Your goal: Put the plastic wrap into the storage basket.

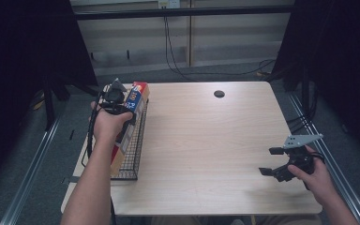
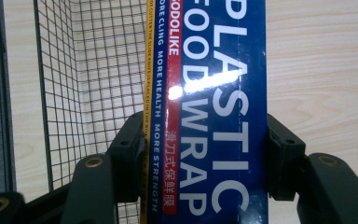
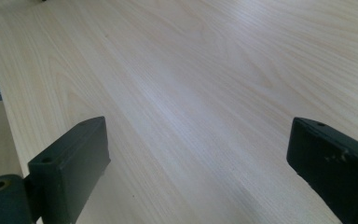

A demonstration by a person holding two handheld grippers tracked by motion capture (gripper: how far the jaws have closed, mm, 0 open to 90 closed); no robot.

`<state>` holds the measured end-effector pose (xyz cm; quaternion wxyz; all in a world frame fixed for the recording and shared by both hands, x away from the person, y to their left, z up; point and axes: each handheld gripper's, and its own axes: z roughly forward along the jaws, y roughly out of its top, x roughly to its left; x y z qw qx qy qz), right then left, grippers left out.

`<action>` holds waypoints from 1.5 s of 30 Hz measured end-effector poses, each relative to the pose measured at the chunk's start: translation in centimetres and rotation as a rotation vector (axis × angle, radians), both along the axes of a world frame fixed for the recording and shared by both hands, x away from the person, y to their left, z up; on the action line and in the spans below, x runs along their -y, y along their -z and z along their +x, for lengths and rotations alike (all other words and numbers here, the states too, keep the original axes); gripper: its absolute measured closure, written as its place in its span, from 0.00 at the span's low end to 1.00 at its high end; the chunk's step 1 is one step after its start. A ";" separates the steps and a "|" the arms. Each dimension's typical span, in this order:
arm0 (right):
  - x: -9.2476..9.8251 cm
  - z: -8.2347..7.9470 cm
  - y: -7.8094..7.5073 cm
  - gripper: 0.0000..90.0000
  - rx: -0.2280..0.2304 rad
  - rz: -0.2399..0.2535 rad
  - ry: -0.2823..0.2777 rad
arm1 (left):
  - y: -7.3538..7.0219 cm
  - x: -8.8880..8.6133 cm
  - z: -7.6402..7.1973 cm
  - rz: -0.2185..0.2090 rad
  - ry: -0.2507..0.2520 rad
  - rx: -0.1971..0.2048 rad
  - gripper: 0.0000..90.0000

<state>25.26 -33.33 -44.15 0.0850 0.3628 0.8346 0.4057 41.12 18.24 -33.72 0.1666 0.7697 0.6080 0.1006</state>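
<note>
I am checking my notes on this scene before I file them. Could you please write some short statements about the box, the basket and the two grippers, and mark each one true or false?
1. The left gripper is shut on the plastic wrap box. True.
2. The right gripper holds a second box. False: its jaws stand open with nothing between them, over the bare table.
3. The wire basket stands at the table's left edge. True.
4. The box is mostly green. False: it is dark blue with white letters.
5. The two grippers touch each other. False: they are far apart, at opposite sides.
</note>
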 end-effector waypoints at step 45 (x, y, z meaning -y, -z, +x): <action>-0.2 0.0 0.0 0.06 -0.002 -0.008 -0.010 | 2.6 -2.2 -0.3 -0.004 -0.129 -0.024 0.48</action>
